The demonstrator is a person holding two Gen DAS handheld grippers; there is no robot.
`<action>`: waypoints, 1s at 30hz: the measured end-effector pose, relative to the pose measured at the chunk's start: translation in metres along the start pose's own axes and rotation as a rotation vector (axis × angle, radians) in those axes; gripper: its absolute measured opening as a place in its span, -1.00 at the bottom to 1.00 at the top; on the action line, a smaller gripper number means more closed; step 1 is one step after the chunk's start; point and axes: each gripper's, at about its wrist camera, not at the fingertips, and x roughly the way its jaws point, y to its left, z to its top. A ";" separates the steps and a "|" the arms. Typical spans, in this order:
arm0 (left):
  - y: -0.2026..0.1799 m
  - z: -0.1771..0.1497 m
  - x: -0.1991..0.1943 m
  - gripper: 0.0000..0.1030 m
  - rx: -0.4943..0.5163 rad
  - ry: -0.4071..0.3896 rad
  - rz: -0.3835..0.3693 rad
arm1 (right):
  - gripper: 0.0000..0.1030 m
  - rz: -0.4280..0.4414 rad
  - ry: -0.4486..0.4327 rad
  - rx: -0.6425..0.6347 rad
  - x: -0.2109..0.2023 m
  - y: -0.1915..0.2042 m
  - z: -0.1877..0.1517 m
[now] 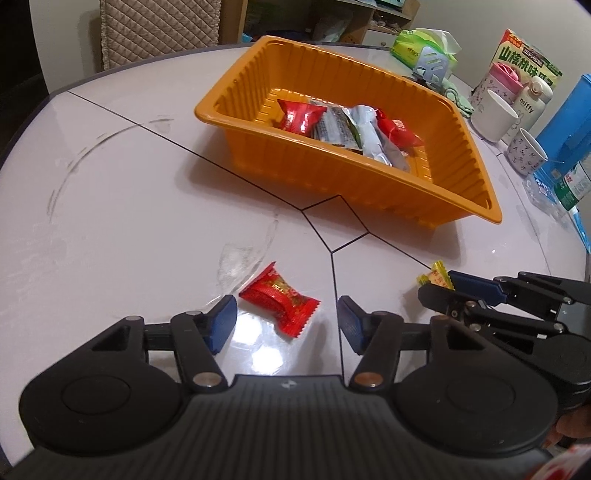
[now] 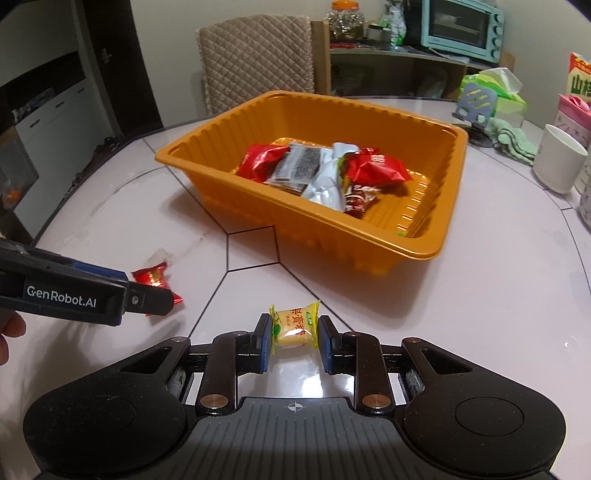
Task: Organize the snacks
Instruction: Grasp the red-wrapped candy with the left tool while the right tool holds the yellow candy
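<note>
A red wrapped candy (image 1: pixel 279 308) lies on the white table between the blue pads of my left gripper (image 1: pixel 286 325), which stands open and does not touch it. My right gripper (image 2: pixel 295 345) is shut on a small yellow wrapped snack (image 2: pixel 295 326) just above the table. In the left wrist view the right gripper (image 1: pixel 439 285) shows at the right with the yellow snack (image 1: pixel 436 276) in its tips. In the right wrist view the left gripper (image 2: pixel 147 288) shows at the left over the red candy (image 2: pixel 153 276). Farther back, the orange tray (image 1: pixel 258 158) (image 2: pixel 369 240) holds several wrapped snacks.
White mugs (image 1: pixel 493 116) (image 2: pixel 557 158), a green tissue pack (image 1: pixel 421 46), a snack box (image 1: pixel 528 55) and a blue box (image 1: pixel 569 122) crowd the table's right side. A padded chair (image 2: pixel 255 55) stands behind the table, and a shelf with a small oven (image 2: pixel 461 27) stands behind it.
</note>
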 end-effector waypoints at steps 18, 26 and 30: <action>0.006 0.004 0.012 -0.07 0.057 -0.010 -0.005 | -0.48 -0.025 0.001 0.037 -0.002 -0.010 -0.002; 0.007 0.003 0.010 -0.46 0.087 -0.014 -0.018 | -0.48 -0.028 0.004 0.041 -0.001 -0.012 -0.002; 0.008 0.001 0.008 -0.46 0.108 -0.012 -0.015 | -0.48 -0.028 0.004 0.043 0.000 -0.012 -0.002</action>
